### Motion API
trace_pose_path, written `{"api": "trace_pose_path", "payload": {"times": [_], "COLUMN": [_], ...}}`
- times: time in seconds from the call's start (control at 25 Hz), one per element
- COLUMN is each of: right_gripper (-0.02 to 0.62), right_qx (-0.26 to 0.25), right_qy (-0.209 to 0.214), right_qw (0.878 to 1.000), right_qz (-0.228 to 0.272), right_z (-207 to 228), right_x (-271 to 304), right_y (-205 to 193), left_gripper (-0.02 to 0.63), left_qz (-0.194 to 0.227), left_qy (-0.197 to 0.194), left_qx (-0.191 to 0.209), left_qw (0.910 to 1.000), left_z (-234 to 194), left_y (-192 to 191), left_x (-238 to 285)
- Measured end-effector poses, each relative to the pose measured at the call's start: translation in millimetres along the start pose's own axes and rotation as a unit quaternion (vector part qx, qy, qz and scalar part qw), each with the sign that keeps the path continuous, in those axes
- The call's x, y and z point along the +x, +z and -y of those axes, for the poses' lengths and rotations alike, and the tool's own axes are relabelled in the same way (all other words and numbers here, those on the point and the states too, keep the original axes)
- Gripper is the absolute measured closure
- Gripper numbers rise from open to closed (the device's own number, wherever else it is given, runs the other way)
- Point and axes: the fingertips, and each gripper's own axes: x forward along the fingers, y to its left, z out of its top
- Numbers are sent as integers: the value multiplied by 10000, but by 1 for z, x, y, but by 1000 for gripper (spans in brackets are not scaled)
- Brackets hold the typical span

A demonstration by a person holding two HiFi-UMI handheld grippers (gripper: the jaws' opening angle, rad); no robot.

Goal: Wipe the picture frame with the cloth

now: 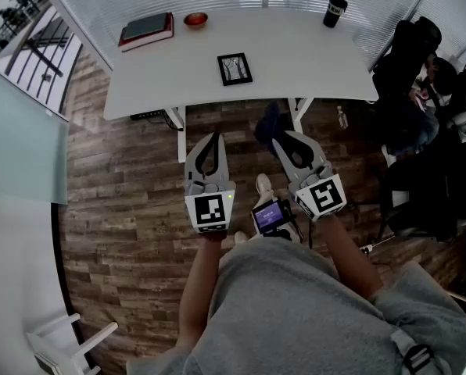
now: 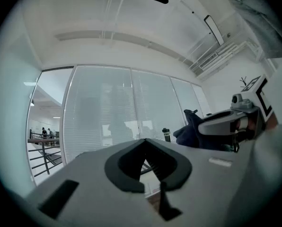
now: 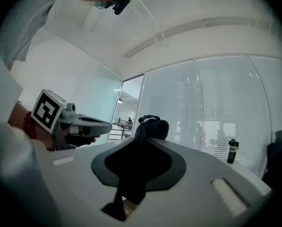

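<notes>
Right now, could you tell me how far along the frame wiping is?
Done: the dark cloth is clamped in the right gripper's jaws. In hand: both grippers are held short of the white table; the left gripper is shut and empty. Left: the picture frame lies untouched on the table, so all the wiping remains.

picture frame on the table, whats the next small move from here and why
Probably step in and carry the right tool, shut on the dark cloth, forward toward the picture frame. The frame lies flat on the white table, well ahead of both tools, which hang over the wooden floor. The left tool is shut and empty.
</notes>
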Motion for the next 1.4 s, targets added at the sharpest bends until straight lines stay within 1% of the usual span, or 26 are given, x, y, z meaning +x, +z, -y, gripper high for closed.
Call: {"api": "trace_pose_path", "payload": {"times": [0.36, 0.52, 0.64, 0.88, 1.0, 1.4], "right_gripper": [522, 521, 522, 520, 520, 520], "right_qx": [174, 89, -104, -418, -702, -1405], "right_qy": [11, -23, -92, -67, 97, 612], "right_qw": [9998, 9998, 9996, 9982, 9972, 9873], "right_qz": [-33, -147, -250, -414, -236, -430], "right_z": [12, 25, 39, 69, 82, 144], "right_x": [10, 20, 31, 49, 64, 120], "right_y": [-11, -15, -17, -19, -12, -18], "left_gripper": [603, 603, 603, 603, 603, 592], "left_qz": [-119, -196, -268, -382, -428, -722], "left_qy": [-3, -19, -25, -131, -143, -170], "left_qx": [-31, -89, -151, -153, -134, -61], "left_qw": [9999, 9998, 9995, 9991, 9989, 9972], "left_z": [-4, -10, -16, -20, -26, -39], "left_y": [-14, -22, -27, -36, -38, -53], "left_x": [8, 17, 26, 54, 70, 121]}}
